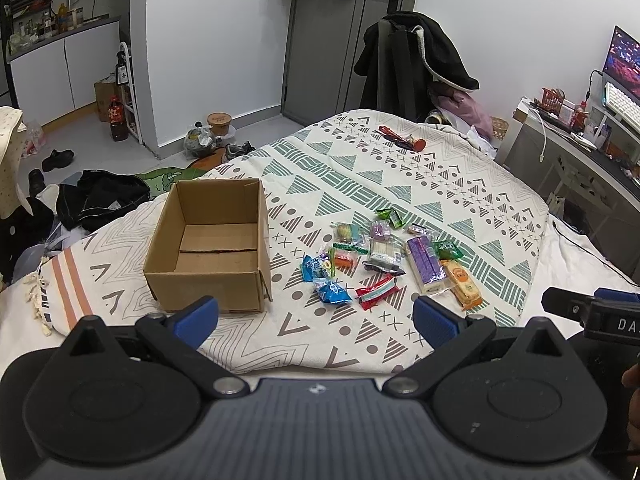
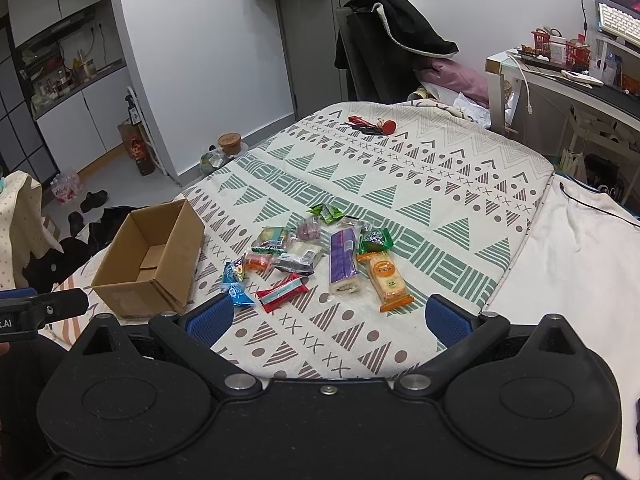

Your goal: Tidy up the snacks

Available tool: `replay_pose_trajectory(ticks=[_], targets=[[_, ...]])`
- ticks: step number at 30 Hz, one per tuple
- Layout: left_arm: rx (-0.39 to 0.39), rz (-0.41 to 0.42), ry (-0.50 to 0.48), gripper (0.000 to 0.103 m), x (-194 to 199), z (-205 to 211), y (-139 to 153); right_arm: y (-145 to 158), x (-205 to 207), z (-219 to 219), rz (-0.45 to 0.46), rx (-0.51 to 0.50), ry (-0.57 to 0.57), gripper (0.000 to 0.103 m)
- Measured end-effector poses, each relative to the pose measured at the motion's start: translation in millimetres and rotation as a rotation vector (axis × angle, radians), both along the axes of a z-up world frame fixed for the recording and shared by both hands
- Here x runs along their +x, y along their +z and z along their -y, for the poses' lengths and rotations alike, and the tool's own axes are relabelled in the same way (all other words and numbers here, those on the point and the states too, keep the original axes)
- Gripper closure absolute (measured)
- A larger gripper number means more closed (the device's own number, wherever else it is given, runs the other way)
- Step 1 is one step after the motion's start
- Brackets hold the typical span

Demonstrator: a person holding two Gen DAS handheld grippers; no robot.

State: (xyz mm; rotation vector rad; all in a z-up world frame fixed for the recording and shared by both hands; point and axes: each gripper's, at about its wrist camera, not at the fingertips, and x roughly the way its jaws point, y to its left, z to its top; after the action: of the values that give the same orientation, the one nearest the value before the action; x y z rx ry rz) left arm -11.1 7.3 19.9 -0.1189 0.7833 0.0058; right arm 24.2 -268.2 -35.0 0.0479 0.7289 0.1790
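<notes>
An open cardboard box (image 1: 208,246) (image 2: 154,258) stands empty on the patterned bed cover. To its right lie several loose snack packets, among them a long purple pack (image 1: 425,264) (image 2: 342,261), an orange pack (image 1: 463,283) (image 2: 387,280), a red striped pack (image 1: 378,291) (image 2: 282,293) and blue packs (image 1: 331,291) (image 2: 237,293). My left gripper (image 1: 316,318) is open and empty, above the bed's near edge, short of box and snacks. My right gripper (image 2: 330,320) is open and empty, just short of the snacks.
A red-handled tool and small items (image 1: 402,137) (image 2: 372,125) lie at the far end of the bed. A chair with a black coat (image 1: 416,64) stands beyond. A desk with a monitor (image 1: 576,128) is at the right. Clothes and shoes litter the floor at left (image 1: 100,196).
</notes>
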Motion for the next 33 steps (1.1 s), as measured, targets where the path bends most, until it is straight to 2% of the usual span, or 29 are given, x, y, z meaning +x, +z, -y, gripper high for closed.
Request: replay_pose_trajectory(ticks=[19,33], targets=[[-0.002,0.010,0.007,0.000,-0.1,7.7,1.1,-0.9,3.8,1.7,-0.004,0.003,0.015,0.000],[-0.039,0.012,0.021,0.000,21.5,4.8,-12.4,-19.5,34.7,7.0,-0.051,0.016,0.026,0.000]])
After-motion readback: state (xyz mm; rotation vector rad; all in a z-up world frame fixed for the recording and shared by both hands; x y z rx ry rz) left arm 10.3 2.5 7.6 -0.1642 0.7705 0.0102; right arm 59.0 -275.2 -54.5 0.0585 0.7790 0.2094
